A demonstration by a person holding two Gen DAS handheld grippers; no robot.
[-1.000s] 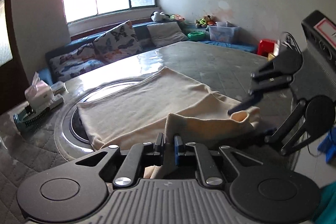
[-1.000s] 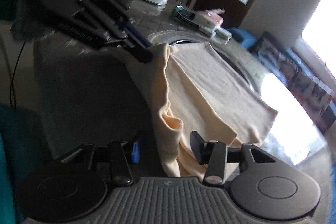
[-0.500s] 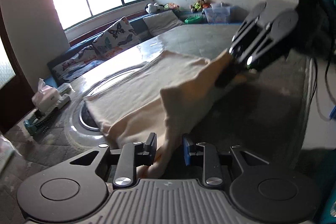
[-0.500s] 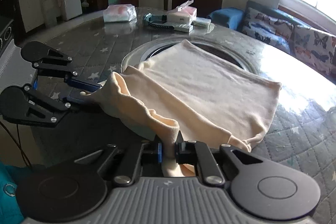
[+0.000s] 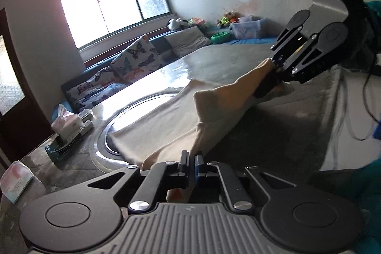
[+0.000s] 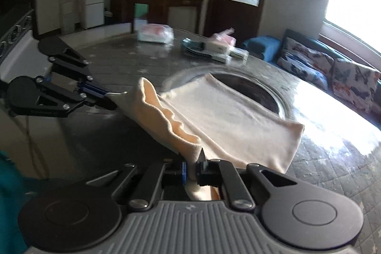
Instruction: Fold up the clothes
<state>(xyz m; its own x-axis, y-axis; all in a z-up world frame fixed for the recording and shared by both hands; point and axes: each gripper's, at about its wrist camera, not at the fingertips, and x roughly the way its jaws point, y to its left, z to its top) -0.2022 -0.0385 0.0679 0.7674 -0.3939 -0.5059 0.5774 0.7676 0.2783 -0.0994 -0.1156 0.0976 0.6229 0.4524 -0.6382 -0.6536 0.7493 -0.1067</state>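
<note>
A cream garment [image 5: 166, 116] lies across the round table, its near edge lifted off the surface. My left gripper [image 5: 192, 160] is shut on one near corner of the cloth. My right gripper [image 6: 193, 163] is shut on the other near corner. In the left wrist view the right gripper [image 5: 273, 77] hangs at the upper right with the cloth stretched up to it. From the right wrist the left gripper [image 6: 107, 99] shows at the left, pinching the garment [image 6: 226, 116] whose held edge sags in folds between the two grippers. The far half still rests flat on the table.
The table [image 6: 123, 63] has a quilted cover and a round glass inset [image 5: 114, 135]. Tissue packs and a dark tray [image 6: 209, 49] sit at its far side; a tissue box [image 5: 69, 120] stands left. A sofa with butterfly cushions [image 5: 133, 58] lines the window wall. A cable [image 5: 366, 97] hangs at right.
Both grippers have lifted the near edge of the garment higher off the table. The left gripper went from slightly open to shut on the cloth, and the edge is now pulled tauter between them.
</note>
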